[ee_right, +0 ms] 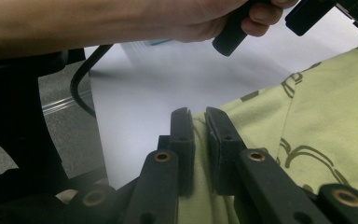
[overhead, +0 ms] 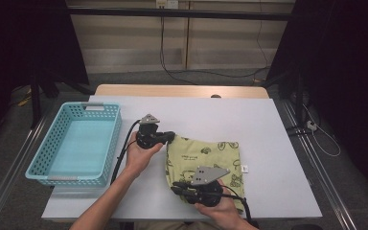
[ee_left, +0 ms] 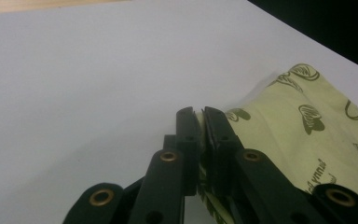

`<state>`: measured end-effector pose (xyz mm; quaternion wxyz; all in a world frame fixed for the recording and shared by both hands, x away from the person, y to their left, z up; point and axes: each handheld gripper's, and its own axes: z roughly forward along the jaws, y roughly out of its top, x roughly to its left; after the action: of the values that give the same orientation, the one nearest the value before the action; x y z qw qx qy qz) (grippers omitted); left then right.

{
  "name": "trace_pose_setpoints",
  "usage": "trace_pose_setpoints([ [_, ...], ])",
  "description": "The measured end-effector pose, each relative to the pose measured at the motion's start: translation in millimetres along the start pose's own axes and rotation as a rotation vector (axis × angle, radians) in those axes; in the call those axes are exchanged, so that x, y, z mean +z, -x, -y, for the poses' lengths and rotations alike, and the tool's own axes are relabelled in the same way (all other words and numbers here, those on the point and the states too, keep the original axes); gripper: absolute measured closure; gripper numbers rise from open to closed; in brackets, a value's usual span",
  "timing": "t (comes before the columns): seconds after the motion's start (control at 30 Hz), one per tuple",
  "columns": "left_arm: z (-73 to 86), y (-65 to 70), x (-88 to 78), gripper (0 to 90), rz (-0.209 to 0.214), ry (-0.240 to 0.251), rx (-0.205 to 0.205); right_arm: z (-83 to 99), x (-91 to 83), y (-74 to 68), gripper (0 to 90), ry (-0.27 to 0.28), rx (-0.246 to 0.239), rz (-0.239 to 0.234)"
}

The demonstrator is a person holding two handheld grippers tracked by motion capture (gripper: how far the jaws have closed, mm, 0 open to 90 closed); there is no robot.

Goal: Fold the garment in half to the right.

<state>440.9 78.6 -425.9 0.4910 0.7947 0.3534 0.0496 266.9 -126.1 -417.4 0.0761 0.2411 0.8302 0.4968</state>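
1. Two grippers on one piece of cloth — in the high view the left gripper [overhead: 168,137] pinches the far left corner of the pale green printed garment [overhead: 220,155], and the right gripper [overhead: 178,186] has its near left corner. The garment lies folded on the white table [overhead: 268,124], right of centre, with the empty blue basket [overhead: 43,160] well apart at the left. My read: both corners are secured, the fold or the carry to the basket is not yet done.

2. Left gripper view: the jaws are clamped tight on a thin edge of fabric, with the rest of the cloth running off to the right across bare table. The pinch itself is clear here — from above the hand covers it.

3. Right gripper view: its jaws likewise clenched on a bunched hem, fabric squeezed between the pads [ee_right: 213,133]. Up top, the person's other hand [ee_right: 200,18] wraps its handle, something the left gripper view leaves out.
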Motion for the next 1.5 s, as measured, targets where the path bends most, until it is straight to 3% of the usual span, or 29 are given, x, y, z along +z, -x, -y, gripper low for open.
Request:
trace_pose_setpoints([
  [0.4,-4.2,-4.3,-15.9,85.6,-0.006,0.027,-0.024,-12.5,0.7,-2.2,82.5,0.028,-0.011,-0.013],
  [0.6,-4.2,-10.9,-23.6,85.6,-0.037,0.042,-0.023,-20.9,4.9,-3.6,82.5,0.046,-0.027,-0.016],
  [0.73,-4.3,-13.3,-27.3,85.7,-0.067,0.034,-0.043,-24.0,6.3,-3.0,82.6,0.060,-0.033,-0.014],
  [0.77,-4.8,-15.2,-29.4,85.8,-0.076,0.012,-0.019,-24.6,6.9,-2.9,82.6,0.062,-0.034,-0.013],
  [0.8,-4.8,-14.1,-29.4,85.8,-0.076,0.036,-0.040,-25.0,7.2,-2.9,82.6,0.065,-0.033,-0.012],
  [0.97,-5.0,-20.1,-37.0,85.9,-0.075,0.039,-0.050,-26.8,13.8,-6.0,82.6,0.058,-0.039,-0.020],
  [1.03,-3.1,-23.4,-38.6,85.9,-0.084,0.009,-0.048,-26.8,17.2,-7.0,82.6,0.058,-0.042,-0.024],
  [1.17,-2.9,-26.5,-41.9,85.9,-0.090,0.025,-0.060,-29.7,23.0,-7.2,82.7,0.060,-0.044,-0.026],
  [1.2,-3.1,-25.9,-43.3,85.9,-0.085,0.026,-0.085,-31.1,23.9,-7.8,82.7,0.062,-0.042,-0.026],
  [1.3,-3.2,-29.5,-48.0,85.9,-0.110,0.032,-0.080,-36.3,26.3,-9.0,82.7,0.070,-0.054,-0.027],
  [1.37,-2.8,-29.1,-49.7,85.9,-0.103,0.031,-0.104,-39.3,27.8,-9.6,82.7,0.077,-0.055,-0.030],
  [1.4,-2.8,-30.5,-50.0,85.9,-0.113,0.043,-0.093,-40.2,28.5,-10.1,82.7,0.080,-0.056,-0.028],
  [1.43,-2.9,-32.1,-50.7,85.9,-0.118,0.020,-0.077,-40.4,29.2,-10.5,82.7,0.081,-0.059,-0.029],
  [1.47,-2.1,-30.7,-49.4,85.9,-0.118,0.011,-0.088,-39.7,29.8,-10.9,82.7,0.081,-0.057,-0.030],
  [1.5,-2.2,-31.6,-48.8,85.9,-0.126,0.003,-0.063,-38.2,30.3,-11.2,82.7,0.080,-0.051,-0.029],
])
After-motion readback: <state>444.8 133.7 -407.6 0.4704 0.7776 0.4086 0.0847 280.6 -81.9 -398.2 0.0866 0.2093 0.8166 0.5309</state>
